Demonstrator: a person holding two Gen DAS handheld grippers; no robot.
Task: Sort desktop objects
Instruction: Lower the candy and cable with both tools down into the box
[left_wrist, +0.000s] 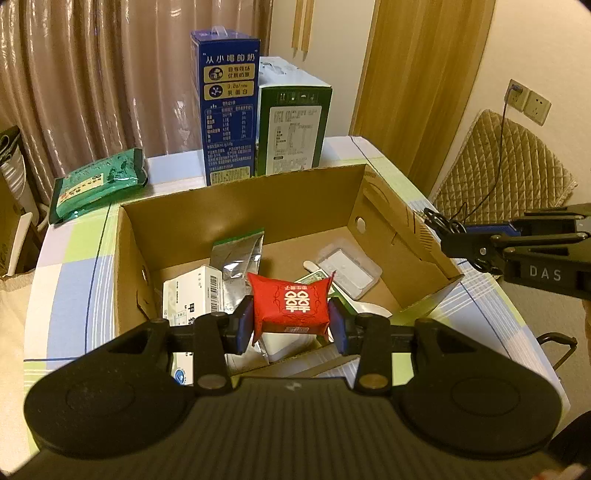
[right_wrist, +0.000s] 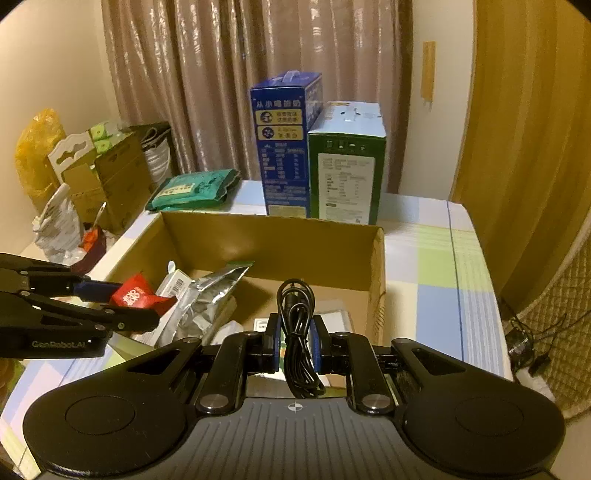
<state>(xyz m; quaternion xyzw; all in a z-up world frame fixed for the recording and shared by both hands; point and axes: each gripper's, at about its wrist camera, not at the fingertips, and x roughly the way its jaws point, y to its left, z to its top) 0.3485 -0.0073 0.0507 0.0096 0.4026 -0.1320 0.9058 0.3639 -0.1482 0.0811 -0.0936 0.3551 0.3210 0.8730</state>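
1. Packet, red, white double-happiness print (left_wrist: 290, 308): pinched at both ends between the pads of the left gripper (left_wrist: 291, 323), lower centre of the left wrist view; carried above the open cardboard box (left_wrist: 240, 206), probably for dropping in with the small items.
2. Cable, black, coiled (right_wrist: 297, 332): clamped in the narrow jaws of the right gripper (right_wrist: 295, 345), lower centre of the right wrist view, loop standing up; held over the near right part of the box, likely also bound for it.
3. Box contents, centre of the left wrist view: silver foil pouch (left_wrist: 238, 256), white medicine carton with barcode (left_wrist: 192, 291), clear plastic tray (left_wrist: 349, 271), wooden stick (left_wrist: 310, 264), further white and green items partly hidden beneath the packet.
4. Outside the box, on the checked cloth (left_wrist: 70, 258): green tea packet (left_wrist: 98, 182) at upper left; blue milk carton (left_wrist: 229, 110) and green carton (left_wrist: 291, 125) upright, side by side behind the far wall.
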